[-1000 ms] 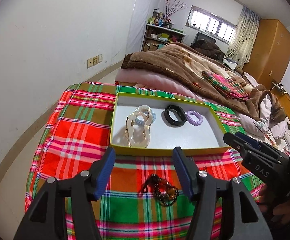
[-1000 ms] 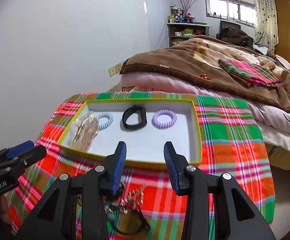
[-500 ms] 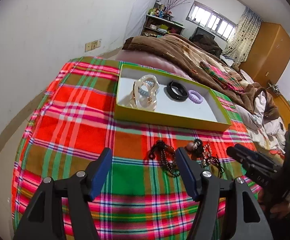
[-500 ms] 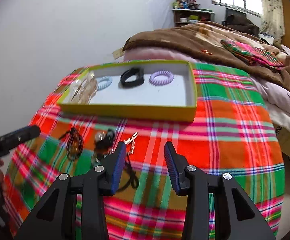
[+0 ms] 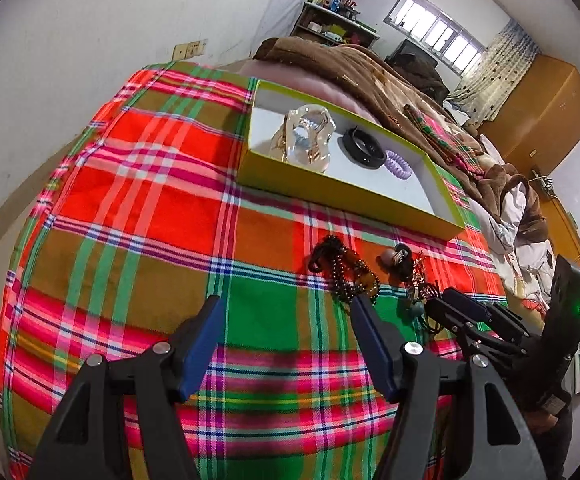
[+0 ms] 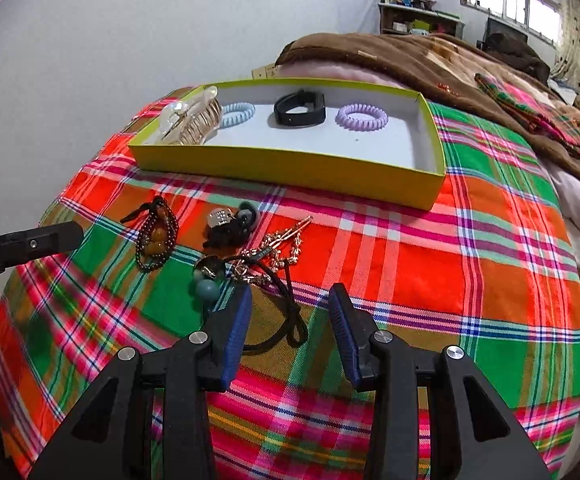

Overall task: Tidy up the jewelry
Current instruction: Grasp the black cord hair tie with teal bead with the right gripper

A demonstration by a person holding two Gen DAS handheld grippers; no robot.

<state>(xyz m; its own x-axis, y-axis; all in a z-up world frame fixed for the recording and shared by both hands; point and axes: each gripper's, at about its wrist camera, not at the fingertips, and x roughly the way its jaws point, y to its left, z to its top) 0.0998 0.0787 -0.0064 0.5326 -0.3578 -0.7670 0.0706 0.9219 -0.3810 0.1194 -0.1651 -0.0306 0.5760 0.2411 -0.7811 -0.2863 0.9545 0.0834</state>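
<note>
Plaid cloth: a red, green and pink checked cover [image 6: 470,264] lies over the surface and carries everything.
Tray: a shallow yellow-green box [image 6: 290,168] with a white floor sits at the far side of the surface.
Inside the tray: a clear hair claw [image 6: 188,122], a pale blue coil tie [image 6: 237,114], a black band [image 6: 300,107] and a purple coil tie [image 6: 361,117], laid apart in a row.
Loose jewelry: a small tangle on the cloth in front of the tray, comprising a dark beaded bracelet [image 6: 156,240], a black clip with a silver bead [image 6: 228,226], a gold chain with a slim pin [image 6: 278,248], and a black cord with teal beads [image 6: 274,316].
Left hand-held gripper [image 5: 286,344]: jaws wide apart, having just spread further, with nothing between them; the beaded bracelet lies just past its right fingertip.
Right hand-held gripper [image 6: 290,320]: jaws partly apart, nothing held; the black cord lies on the cloth between its fingers.
Handling: all pieces look light and limp; chain and cord are likely to snag one another, so lifting one may drag the rest.
Where to hold: probably the bracelet's bunched beads, or the cord's free loop.
</note>
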